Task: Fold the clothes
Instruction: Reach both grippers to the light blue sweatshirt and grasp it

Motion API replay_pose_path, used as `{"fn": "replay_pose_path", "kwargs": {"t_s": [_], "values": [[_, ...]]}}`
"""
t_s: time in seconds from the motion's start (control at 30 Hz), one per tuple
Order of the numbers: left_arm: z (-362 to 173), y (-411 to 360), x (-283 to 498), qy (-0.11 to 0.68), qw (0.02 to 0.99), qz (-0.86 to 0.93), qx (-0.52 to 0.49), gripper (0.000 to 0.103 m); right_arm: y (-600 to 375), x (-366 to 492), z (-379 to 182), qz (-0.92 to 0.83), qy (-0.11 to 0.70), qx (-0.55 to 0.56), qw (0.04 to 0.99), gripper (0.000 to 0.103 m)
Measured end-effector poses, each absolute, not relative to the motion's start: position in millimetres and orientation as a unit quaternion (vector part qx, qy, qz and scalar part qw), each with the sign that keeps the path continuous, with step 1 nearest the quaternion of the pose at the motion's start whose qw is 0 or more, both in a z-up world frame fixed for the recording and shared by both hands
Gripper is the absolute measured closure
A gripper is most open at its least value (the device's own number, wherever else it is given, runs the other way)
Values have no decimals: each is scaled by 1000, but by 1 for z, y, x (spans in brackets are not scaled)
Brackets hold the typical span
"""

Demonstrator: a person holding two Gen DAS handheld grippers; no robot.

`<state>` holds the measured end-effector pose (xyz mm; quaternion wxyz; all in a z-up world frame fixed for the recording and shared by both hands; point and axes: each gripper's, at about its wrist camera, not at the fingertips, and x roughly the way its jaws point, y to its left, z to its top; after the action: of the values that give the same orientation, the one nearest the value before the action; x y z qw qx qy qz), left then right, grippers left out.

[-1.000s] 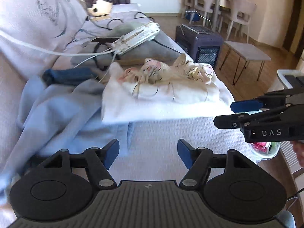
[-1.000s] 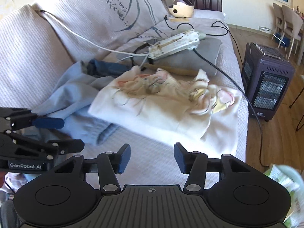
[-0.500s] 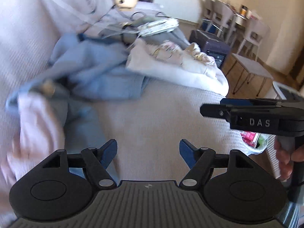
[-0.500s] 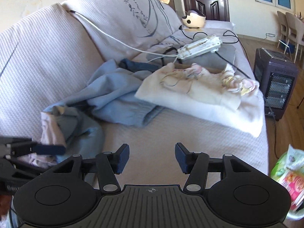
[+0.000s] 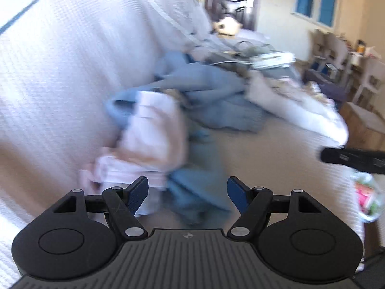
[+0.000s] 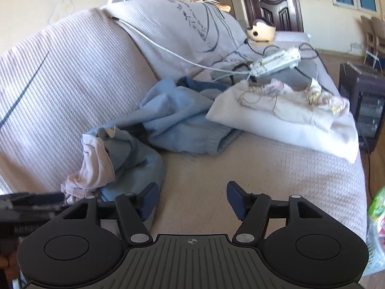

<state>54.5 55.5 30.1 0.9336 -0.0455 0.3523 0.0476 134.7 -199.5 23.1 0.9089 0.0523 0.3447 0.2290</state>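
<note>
Both claws [image 5: 187, 193] empty above clothes [image 6: 154, 130]

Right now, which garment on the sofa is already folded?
The cream garment with floral print, lying flat nearest the power strip. The blue garment and pink garment are crumpled.

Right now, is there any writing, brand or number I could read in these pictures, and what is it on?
No text reads clearly.
Dark script on the sofa cover: too small to read.
Lettering on the left gripper, on its side: blurred.
Print on the green packet: blurred.
</note>
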Motion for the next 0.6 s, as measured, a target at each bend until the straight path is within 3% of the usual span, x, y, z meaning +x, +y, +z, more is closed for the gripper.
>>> {"fn": "replay_pose_path", "kwargs": {"t_s": [0.27,0.3,0.33,0.4,0.5,0.6], "values": [[19,53,53,373,927,3,-34,35,-200,149,6,256,382,67,885,39],[16,49,54,374,927,-4,-31,42,-195,151,3,261,389,58,882,39],[13,46,57,375,927,-4,-26,60,-191,153,1,266,396,49,878,39],[4,46,70,387,922,2,-20,76,-181,155,-2,285,408,36,867,39],[-7,53,85,403,915,16,-25,83,-158,158,-4,314,415,-8,854,39],[-14,67,94,405,912,50,-30,100,-133,166,-12,337,419,-41,842,39]]}}
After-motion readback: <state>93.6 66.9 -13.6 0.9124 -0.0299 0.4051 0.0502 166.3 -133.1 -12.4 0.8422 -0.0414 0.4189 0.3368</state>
